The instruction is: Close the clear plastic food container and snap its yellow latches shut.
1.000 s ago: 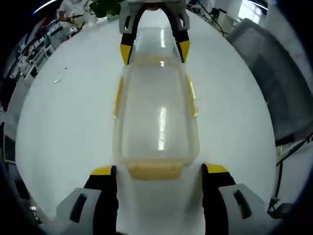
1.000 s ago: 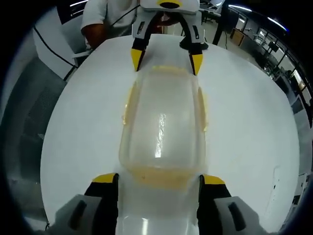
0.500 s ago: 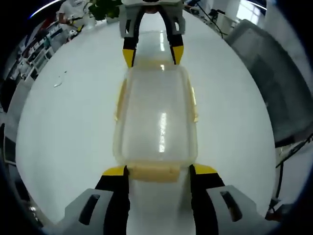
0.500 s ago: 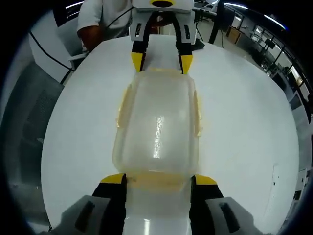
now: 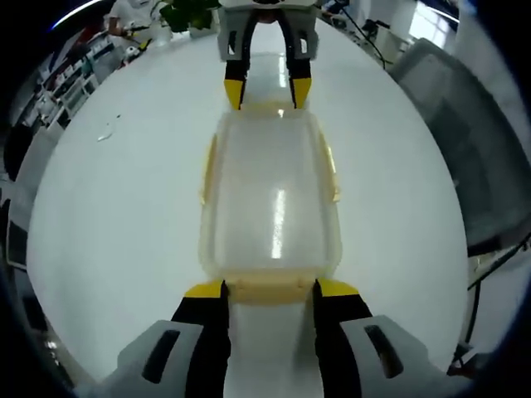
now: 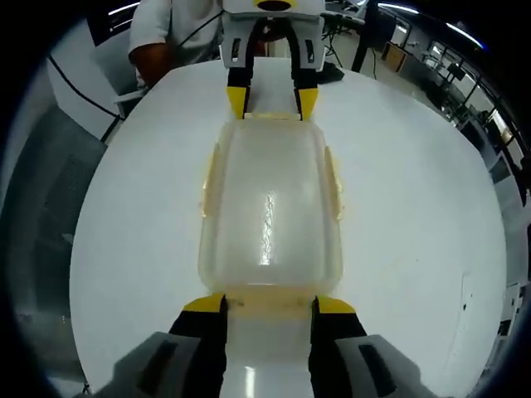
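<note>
The clear plastic container (image 5: 270, 199) (image 6: 270, 199) lies lid-down-flat on the white round table (image 5: 108, 215), its lid seated on top. Thin yellow side latches (image 5: 207, 170) (image 6: 333, 182) run along both long sides. My left gripper (image 5: 268, 288) has its jaws pressed against the two ends of the near yellow end latch (image 5: 268, 292). At the opposite end my right gripper (image 6: 268, 304) clamps the other end latch (image 6: 270, 300) the same way. Each gripper appears in the other's view at the far end: the right gripper (image 5: 264, 91), the left gripper (image 6: 272, 101).
A grey chair (image 5: 465, 149) stands beside the table on the right of the left gripper view. A person in a white shirt (image 6: 166, 33) sits behind the table. A green plant (image 5: 187, 12) and cluttered shelves lie beyond the far edge.
Both grippers' jaws have narrowed from wide apart to the width of the end latches, and both have moved slightly in toward the container.
</note>
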`<action>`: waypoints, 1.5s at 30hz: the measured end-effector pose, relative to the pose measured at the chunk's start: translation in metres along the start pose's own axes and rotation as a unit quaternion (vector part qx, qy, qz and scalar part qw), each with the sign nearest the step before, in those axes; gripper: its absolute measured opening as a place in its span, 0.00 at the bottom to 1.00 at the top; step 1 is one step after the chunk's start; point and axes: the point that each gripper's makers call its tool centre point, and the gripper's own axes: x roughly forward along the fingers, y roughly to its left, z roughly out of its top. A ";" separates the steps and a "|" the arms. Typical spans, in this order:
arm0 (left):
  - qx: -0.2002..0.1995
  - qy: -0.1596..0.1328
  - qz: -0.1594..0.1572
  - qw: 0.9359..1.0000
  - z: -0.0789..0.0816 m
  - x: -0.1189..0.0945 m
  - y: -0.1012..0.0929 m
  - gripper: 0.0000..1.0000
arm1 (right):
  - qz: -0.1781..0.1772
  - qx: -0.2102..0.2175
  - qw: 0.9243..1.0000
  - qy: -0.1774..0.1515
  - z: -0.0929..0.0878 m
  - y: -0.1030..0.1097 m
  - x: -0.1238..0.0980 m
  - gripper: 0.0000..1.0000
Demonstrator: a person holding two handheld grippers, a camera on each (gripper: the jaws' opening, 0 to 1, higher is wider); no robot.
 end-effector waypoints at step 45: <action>-0.016 0.039 0.011 0.999 -0.002 -0.001 -0.011 0.35 | -0.008 -0.002 1.000 0.027 0.005 0.010 -0.011 0.36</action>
